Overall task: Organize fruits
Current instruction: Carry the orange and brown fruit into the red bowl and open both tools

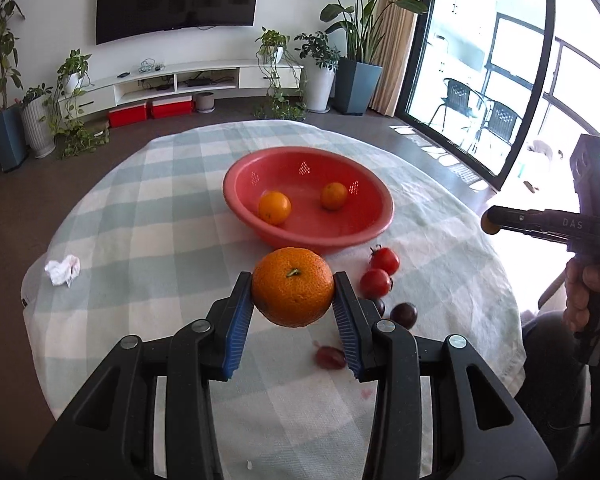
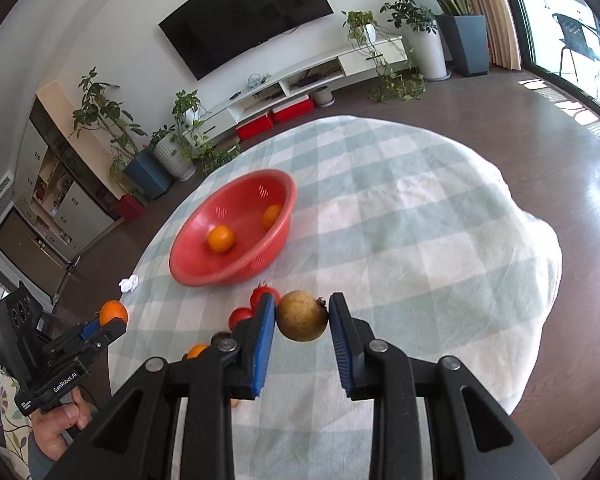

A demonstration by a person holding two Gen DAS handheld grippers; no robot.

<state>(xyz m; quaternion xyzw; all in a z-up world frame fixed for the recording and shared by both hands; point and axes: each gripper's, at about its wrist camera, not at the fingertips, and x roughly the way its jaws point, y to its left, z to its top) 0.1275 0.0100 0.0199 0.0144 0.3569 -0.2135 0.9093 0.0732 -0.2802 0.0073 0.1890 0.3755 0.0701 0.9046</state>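
Note:
My left gripper point(image 1: 293, 286) is shut on a large orange point(image 1: 292, 286), held above the checked cloth just short of the red bowl point(image 1: 364, 236). Two smaller oranges point(image 1: 275, 207) point(image 1: 334, 195) lie inside that bowl. My right gripper point(image 2: 302, 316) is shut on a brownish-yellow round fruit point(image 2: 302, 316) lifted over the table. In the right wrist view the red bowl point(image 2: 188, 268) sits ahead to the left, and the left gripper point(image 2: 112, 320) with its orange point(image 2: 113, 312) shows at the lower left.
Two tomatoes point(image 1: 384, 260) point(image 1: 375, 283), a dark plum point(image 1: 404, 314) and a reddish fruit point(image 1: 331, 357) lie on the cloth to the right of the left gripper. A crumpled white tissue point(image 1: 63, 269) rests near the table's left edge. A small orange point(image 2: 198, 350) lies beside the right gripper.

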